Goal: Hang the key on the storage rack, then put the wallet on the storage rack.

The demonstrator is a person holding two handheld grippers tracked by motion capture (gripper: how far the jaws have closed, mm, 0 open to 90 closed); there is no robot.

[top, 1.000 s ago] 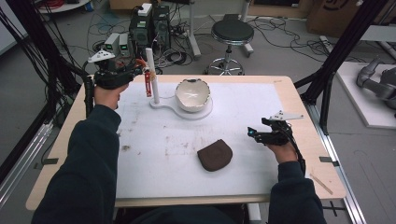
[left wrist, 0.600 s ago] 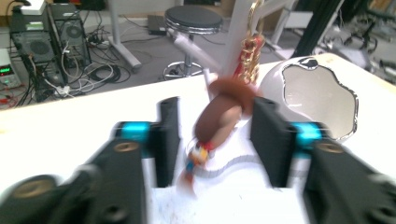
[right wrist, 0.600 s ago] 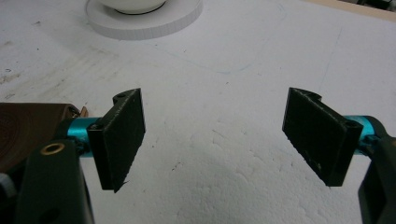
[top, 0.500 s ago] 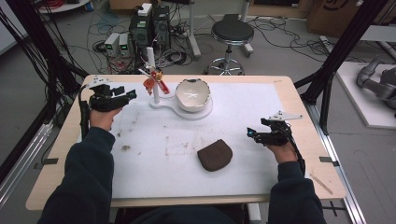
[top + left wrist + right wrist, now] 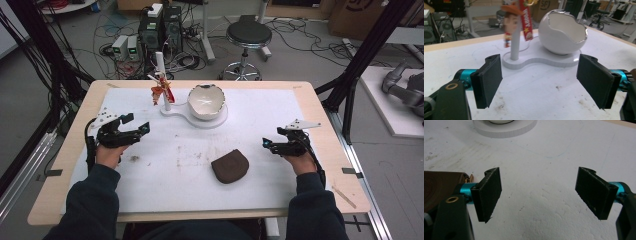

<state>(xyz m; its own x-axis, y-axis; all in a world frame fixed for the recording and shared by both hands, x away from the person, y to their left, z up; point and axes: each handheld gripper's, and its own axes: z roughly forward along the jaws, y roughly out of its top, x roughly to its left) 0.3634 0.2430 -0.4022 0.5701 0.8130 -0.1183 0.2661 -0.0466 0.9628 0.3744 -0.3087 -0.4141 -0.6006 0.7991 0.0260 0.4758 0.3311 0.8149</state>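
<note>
The Woody keychain [image 5: 161,92] is now hung on the white post of the egg-bowl stand [image 5: 192,118]. The left tool [image 5: 131,131] has been drawn back from the stand, released and empty; the right tool [image 5: 272,145] is spread wide beside the brown pouch [image 5: 230,165], far from the stand. The hanging step is judged done.

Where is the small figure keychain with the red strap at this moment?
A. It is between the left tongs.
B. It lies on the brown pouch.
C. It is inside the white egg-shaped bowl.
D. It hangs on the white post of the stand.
D: the small figure keychain with the red strap hangs against the white post, and the left tongs are open and hold nothing.
</note>
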